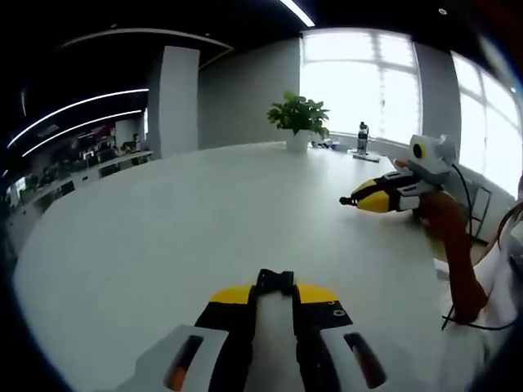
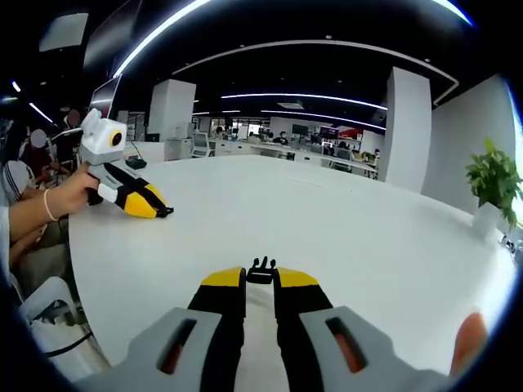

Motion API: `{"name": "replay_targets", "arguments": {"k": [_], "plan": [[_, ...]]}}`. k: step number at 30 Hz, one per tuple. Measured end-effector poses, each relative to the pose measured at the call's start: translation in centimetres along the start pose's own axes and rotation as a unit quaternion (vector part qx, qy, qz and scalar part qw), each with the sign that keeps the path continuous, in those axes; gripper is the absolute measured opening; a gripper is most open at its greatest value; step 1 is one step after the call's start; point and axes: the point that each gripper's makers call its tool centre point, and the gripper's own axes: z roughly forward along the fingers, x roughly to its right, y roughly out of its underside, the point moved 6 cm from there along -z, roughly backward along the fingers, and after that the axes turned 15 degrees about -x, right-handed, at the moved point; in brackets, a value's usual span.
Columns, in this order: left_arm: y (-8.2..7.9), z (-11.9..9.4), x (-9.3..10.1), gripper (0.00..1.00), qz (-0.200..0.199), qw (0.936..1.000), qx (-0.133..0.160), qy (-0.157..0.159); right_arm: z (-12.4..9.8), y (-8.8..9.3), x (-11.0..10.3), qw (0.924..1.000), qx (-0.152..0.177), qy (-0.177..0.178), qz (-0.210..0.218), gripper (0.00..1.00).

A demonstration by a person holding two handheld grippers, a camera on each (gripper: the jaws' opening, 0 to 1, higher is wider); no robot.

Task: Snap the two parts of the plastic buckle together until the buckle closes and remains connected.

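Holding 1 buckle half in each pinched gripper: left gripper (image 1: pixel 275 296) grips socket half (image 1: pixel 275 282), right gripper (image 2: pixel 260 282) grips pronged half (image 2: pixel 261 270); the 2 halves well apart, unjoined, snapping left.

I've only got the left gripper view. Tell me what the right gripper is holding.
Observer: In the right gripper view, the right gripper is shut on a black pronged buckle half, with the prongs pointing away from the camera.
Operator: Now describe the left gripper from that side.
Observer: The left gripper sits far left, its tip low over the white table. Its own buckle half is well apart from the pronged one, and nothing is joined yet.
Operator: Report what's holding it.
Observer: A hand with a thin wristband grips it.
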Motion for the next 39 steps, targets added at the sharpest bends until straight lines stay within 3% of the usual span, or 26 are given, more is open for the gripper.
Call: {"name": "replay_targets", "arguments": {"k": [11,26,39], "plan": [[0.75,-0.58,0.73,0.17,-0.006,0.9996,0.008,-0.028,0.21,0.07,0.04,1.0000,-0.006,0.004,-0.003,0.13],[1.06,-0.90,0.74,0.17,0.002,0.9993,0.014,-0.034,0.32,0.09,0.04,1.0000,-0.007,0.003,-0.004,0.13],[0.89,-1.01,0.51,0.29,0.007,0.9995,0.025,-0.020,0.38,0.10,0.03,0.9999,-0.008,0.003,-0.006,0.13]]}}
